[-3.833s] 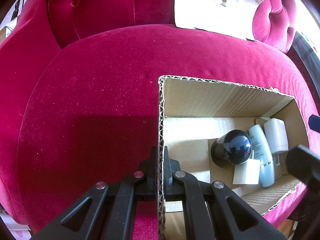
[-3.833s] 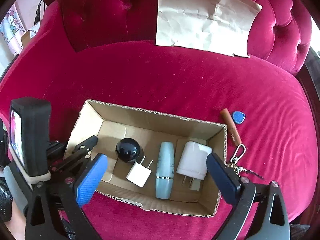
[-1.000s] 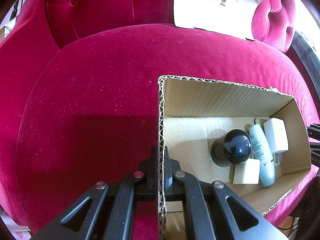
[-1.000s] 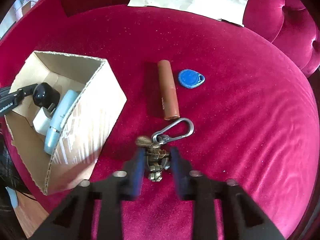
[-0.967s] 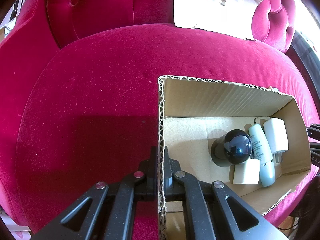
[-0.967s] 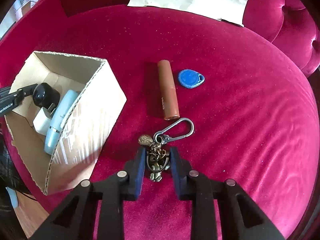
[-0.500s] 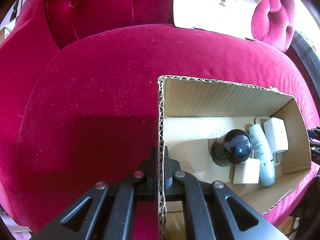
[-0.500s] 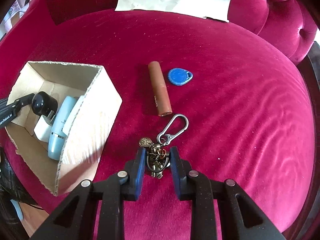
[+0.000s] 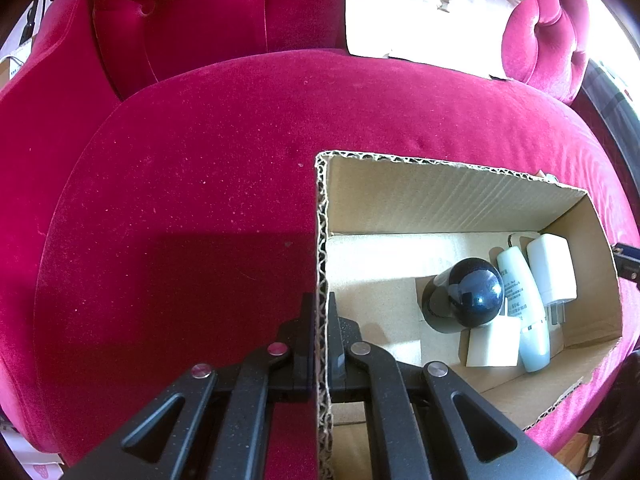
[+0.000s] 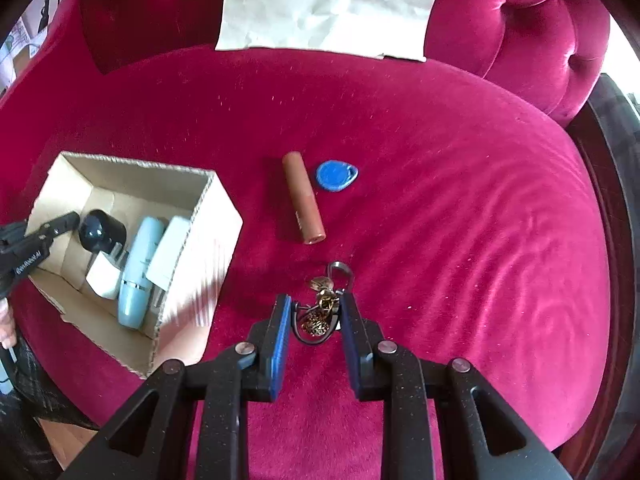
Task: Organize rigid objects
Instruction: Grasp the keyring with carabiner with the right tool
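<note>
My left gripper is shut on the near left wall of the cardboard box on the pink sofa seat. Inside lie a black ball-shaped device, a pale blue tube, a white charger and a small white plug. My right gripper is shut on a brass keychain with a carabiner, held a little above the seat, right of the box. A brown tube and a blue key fob lie beyond it.
Crumpled paper leans against the tufted sofa back. The sofa's dark wooden edge runs along the right. My left gripper shows at the box's left end in the right wrist view.
My right gripper came from over the box to the keychain, shut on it and has lifted it; the carabiner now hangs upright. The left gripper has not moved.
</note>
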`<action>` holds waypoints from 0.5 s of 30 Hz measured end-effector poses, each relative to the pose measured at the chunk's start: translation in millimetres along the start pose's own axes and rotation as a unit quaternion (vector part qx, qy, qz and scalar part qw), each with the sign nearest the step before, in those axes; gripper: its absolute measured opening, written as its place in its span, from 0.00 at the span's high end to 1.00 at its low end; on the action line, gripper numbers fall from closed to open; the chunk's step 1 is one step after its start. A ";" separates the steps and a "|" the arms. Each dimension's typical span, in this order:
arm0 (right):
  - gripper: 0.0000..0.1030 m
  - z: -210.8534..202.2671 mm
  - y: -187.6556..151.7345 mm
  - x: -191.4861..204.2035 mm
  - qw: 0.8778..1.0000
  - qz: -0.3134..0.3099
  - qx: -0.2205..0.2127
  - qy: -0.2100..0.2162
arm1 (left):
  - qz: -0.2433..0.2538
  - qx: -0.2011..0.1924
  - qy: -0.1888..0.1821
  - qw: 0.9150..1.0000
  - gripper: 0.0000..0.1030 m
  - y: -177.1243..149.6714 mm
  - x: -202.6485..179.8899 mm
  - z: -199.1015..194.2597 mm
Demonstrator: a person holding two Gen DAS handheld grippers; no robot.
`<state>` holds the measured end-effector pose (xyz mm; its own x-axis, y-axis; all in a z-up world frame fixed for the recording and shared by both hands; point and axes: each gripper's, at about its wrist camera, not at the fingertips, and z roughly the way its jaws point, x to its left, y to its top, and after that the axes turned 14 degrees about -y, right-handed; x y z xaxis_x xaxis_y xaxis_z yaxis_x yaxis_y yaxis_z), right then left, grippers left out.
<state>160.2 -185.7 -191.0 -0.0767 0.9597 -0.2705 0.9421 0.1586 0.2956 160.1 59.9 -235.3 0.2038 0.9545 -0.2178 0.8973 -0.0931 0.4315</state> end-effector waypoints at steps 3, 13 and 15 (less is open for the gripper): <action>0.76 -10.1 -0.9 -5.1 1.000 0.007 -0.007 -0.003 | 0.001 0.000 0.000 1.000 0.97 -0.4 0.2 0.1; 0.76 -35.5 -9.0 -3.2 1.000 0.015 -0.017 -0.018 | 0.001 0.000 0.000 1.000 0.97 -0.3 0.6 0.0; 0.76 -39.3 -8.8 -3.8 0.999 0.018 -0.019 -0.019 | 0.001 0.000 0.000 1.000 0.97 -0.3 0.5 0.2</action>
<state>139.4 -181.6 -156.6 -0.0291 0.9555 -0.2936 0.9305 0.1332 0.3411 160.0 60.4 -235.7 0.2063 0.9542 -0.2165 0.8964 -0.0956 0.4328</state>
